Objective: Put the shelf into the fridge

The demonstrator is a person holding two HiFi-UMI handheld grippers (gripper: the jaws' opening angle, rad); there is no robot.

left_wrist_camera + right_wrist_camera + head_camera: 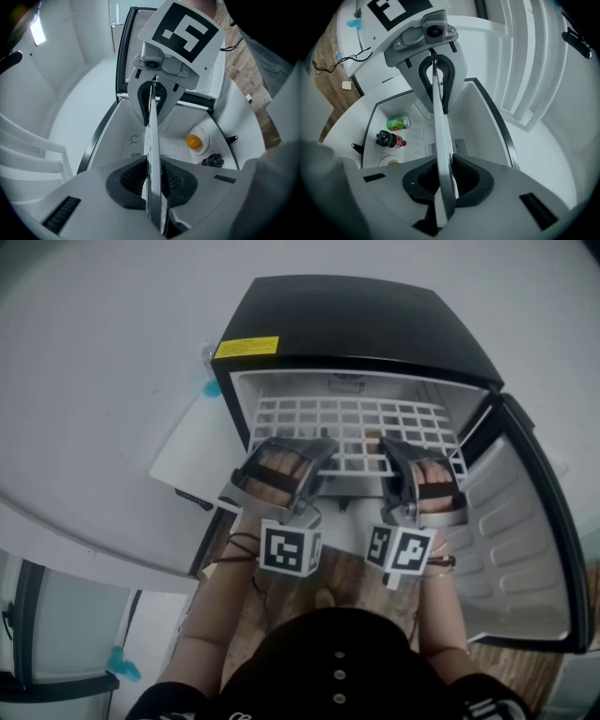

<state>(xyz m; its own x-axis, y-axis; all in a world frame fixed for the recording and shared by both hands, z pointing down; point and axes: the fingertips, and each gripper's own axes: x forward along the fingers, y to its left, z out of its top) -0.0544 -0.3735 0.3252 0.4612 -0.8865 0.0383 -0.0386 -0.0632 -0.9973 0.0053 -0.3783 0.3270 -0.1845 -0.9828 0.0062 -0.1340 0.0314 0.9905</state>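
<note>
The white wire shelf (356,423) lies level in the upper part of the small black fridge (375,320), with its front edge toward me. My left gripper (319,454) is shut on that front edge left of the middle. My right gripper (392,454) is shut on it right of the middle. In the left gripper view the shelf (151,136) runs edge-on between the dark pads of the left gripper (152,180). The right gripper view shows the same edge-on shelf (439,136) clamped in the right gripper (443,180).
The fridge door (520,540) stands open to the right. On the fridge floor lie a green can (398,123), a dark cola bottle (389,139), an orange item on a white plate (194,140) and dark grapes (213,161). A white panel (192,442) leans left of the fridge.
</note>
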